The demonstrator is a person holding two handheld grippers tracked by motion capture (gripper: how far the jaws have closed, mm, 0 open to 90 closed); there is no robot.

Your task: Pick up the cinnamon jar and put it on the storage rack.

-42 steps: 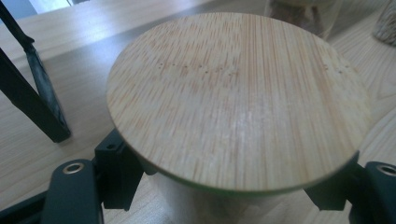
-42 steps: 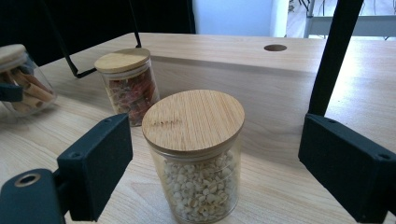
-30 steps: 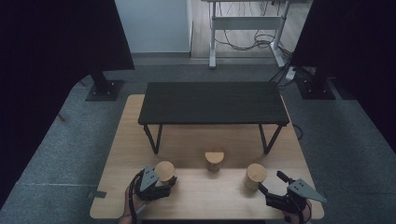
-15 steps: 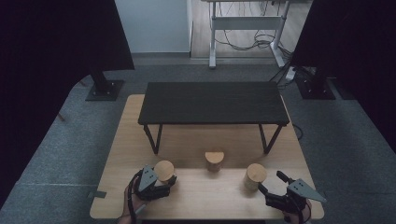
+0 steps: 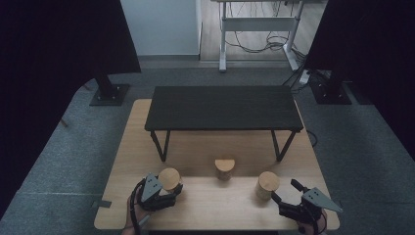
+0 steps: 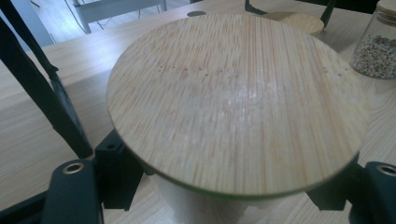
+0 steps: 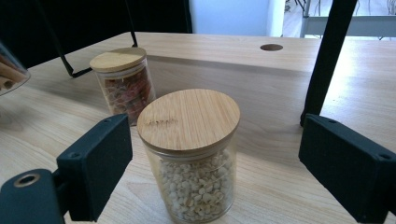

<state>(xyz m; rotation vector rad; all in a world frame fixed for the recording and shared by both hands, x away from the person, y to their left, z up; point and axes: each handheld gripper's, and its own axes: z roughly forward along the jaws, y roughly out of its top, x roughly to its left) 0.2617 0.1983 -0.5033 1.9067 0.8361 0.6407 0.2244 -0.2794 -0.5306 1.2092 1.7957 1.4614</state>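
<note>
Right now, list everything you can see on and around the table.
jars: three, clear glass with bamboo lids, in a row near the front edge: left, middle, right
shelf: one, black, low, behind the jars
table: one, light wood
desk frame: one, white, on the floor behind
left gripper: black, shut on the left jar
right gripper: black, open, just short of the right jar

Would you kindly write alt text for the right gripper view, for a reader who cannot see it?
A glass jar of pale beans with a round bamboo lid stands on the wooden table between the right gripper's open black jaws, untouched. Behind it, to the left, stands a second lidded jar with reddish contents.
</note>
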